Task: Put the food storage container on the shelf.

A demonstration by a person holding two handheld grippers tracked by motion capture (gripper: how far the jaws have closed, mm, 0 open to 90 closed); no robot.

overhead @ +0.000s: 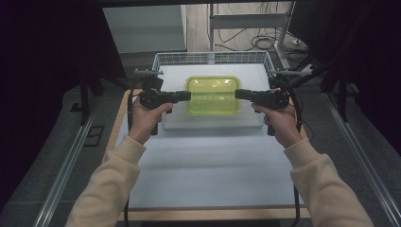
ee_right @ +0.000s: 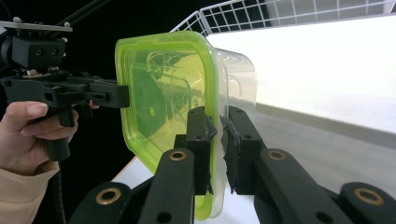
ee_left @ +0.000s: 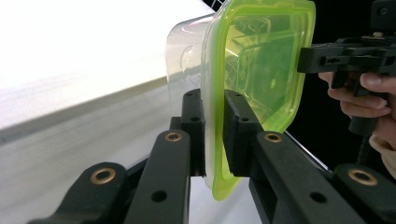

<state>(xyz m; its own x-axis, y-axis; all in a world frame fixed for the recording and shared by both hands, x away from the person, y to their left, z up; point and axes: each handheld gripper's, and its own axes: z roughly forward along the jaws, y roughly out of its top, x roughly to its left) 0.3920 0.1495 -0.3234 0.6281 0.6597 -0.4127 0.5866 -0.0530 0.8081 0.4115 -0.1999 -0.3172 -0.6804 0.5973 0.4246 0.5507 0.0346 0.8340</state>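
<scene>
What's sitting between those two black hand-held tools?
A clear box with a green lid. In the high view it spans the gap between the left tool and the right tool; each tool view shows jaws pinching the lid's rim.

We hold L gripper (overhead: 185,96) & R gripper (overhead: 240,93) level, pointing inward, jaws of each clamped on lid (overhead: 213,95) edges.

Container (overhead: 213,96): clear plastic box, rectangular with rounded corners, closed.
Lid (ee_left: 261,60): translucent yellow-green, seated on the box, rim overhanging it all round.
Pose: level, lid up, long side across the table (overhead: 208,170).
Place: over the table's far half, just before the wire basket (overhead: 213,59).
Hold: lid rim pinched at both short ends, left gripper (ee_left: 214,135) and right gripper (ee_right: 218,149).
</scene>
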